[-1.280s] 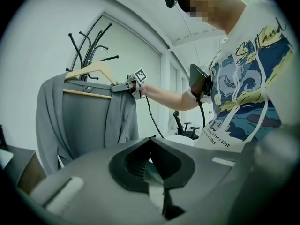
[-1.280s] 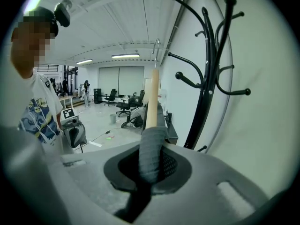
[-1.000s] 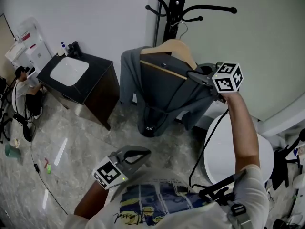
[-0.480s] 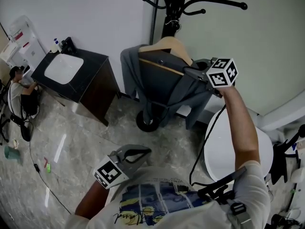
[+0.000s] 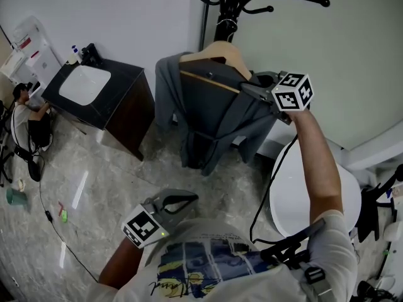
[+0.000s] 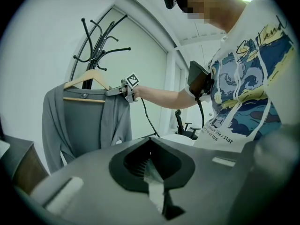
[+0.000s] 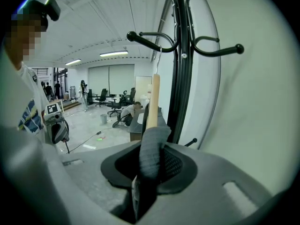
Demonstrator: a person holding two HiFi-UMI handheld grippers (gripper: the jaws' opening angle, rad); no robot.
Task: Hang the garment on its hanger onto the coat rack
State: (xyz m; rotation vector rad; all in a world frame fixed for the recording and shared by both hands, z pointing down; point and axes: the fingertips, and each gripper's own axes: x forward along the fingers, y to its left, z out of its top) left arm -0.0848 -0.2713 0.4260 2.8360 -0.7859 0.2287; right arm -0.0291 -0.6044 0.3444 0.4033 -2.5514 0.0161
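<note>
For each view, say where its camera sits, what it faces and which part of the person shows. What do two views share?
Head view: on the head, facing down at the garment at the coat rack; both arms show.
Left gripper view: on the left gripper, facing upward; torso, right arm.
Right gripper view: on the right gripper, jaws opening round garment cloth, facing the rack; shirt.
All share the hanger.

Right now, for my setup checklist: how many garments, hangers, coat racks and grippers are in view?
Grey garment: 1
Wooden hanger: 1
Coat rack: 1
Grippers: 2 (left gripper, shut and empty; right gripper, jaws opening, the garment between them)
Total: 5
</note>
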